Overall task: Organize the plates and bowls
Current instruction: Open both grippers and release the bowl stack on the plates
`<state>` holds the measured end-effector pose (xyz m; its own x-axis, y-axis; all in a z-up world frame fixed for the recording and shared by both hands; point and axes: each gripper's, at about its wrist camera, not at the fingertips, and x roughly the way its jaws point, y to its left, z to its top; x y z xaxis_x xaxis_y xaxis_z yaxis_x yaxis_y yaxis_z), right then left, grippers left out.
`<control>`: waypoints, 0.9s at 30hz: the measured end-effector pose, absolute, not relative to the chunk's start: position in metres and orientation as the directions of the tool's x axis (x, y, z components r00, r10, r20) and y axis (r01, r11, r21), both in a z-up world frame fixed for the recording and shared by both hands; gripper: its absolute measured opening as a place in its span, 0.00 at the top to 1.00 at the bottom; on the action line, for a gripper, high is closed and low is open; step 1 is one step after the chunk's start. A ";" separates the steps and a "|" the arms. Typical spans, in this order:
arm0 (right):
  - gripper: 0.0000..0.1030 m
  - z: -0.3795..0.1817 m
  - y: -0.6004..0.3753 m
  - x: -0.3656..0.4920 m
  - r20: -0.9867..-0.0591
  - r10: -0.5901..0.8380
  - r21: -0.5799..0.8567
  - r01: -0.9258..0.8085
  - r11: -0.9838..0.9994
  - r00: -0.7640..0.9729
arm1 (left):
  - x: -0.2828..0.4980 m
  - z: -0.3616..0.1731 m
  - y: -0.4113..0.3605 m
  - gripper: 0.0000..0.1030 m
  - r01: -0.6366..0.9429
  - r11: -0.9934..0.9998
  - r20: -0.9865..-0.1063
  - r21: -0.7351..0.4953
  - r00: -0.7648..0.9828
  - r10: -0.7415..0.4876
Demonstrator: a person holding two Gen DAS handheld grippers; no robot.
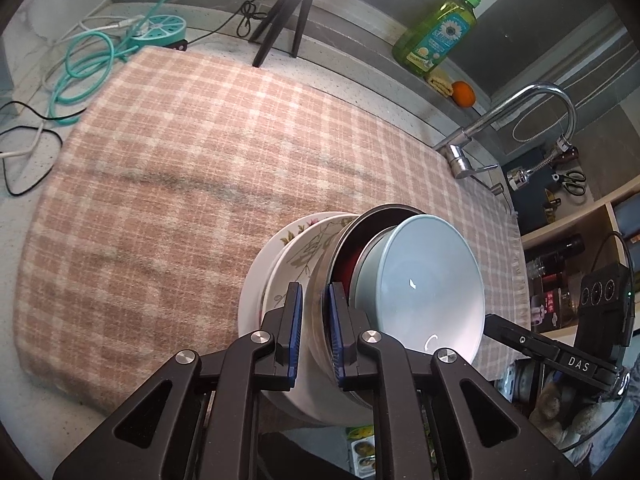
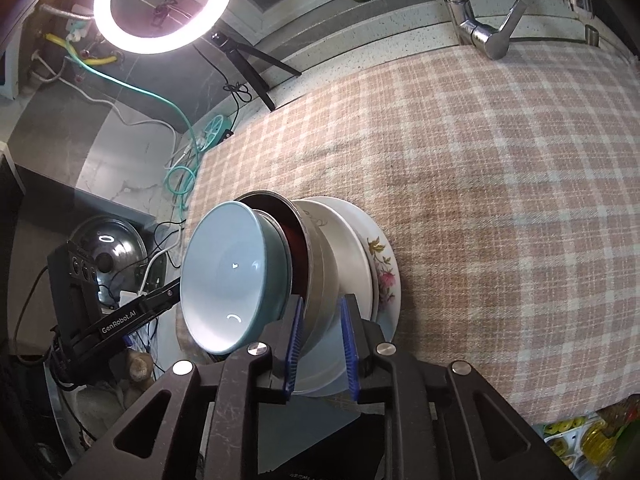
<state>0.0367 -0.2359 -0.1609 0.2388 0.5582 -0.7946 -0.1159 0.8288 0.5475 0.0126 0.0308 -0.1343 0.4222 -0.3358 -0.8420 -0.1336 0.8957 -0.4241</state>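
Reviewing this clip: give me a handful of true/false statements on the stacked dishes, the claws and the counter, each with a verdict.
1. The blue bowl sits nested at the open end of the stack. True.
2. The flowered plate is at the opposite end from the blue bowl. True.
3. The left claw is away from the stack. False: its pads straddle the metal bowl's rim.
4. The cloth is solid green. False: it is pink-and-white plaid.
5. The right claw is at the stack's edge. True.
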 end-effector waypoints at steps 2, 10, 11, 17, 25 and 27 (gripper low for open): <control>0.78 -0.159 -0.238 0.035 -0.794 0.555 0.541 -0.127 0.831 0.247 | 0.009 -0.133 0.031 0.89 -0.141 0.896 -0.842 -0.420 0.429 -0.327; 0.73 -0.149 -0.242 0.024 -0.804 0.521 0.486 -0.188 0.853 0.286 | -0.005 -0.127 0.029 0.84 -0.171 0.908 -0.844 -0.382 0.465 -0.268; 0.72 -0.147 -0.243 0.022 -0.804 0.517 0.478 -0.198 0.856 0.294 | -0.007 -0.126 0.029 0.84 -0.175 0.911 -0.845 -0.374 0.469 -0.257; 0.72 -0.138 -0.244 0.013 -0.806 0.487 0.417 -0.260 0.871 0.338 | -0.023 -0.119 0.027 0.84 -0.207 0.917 -0.840 -0.342 0.504 -0.200; 0.66 -0.125 -0.245 0.000 -0.799 0.445 0.332 -0.322 0.887 0.405 | -0.038 -0.108 0.014 0.83 -0.208 0.930 -0.833 -0.303 0.532 -0.152; 0.65 -0.122 -0.244 -0.003 -0.798 0.433 0.309 -0.332 0.891 0.420 | -0.041 -0.105 0.010 0.77 -0.206 0.934 -0.830 -0.292 0.539 -0.141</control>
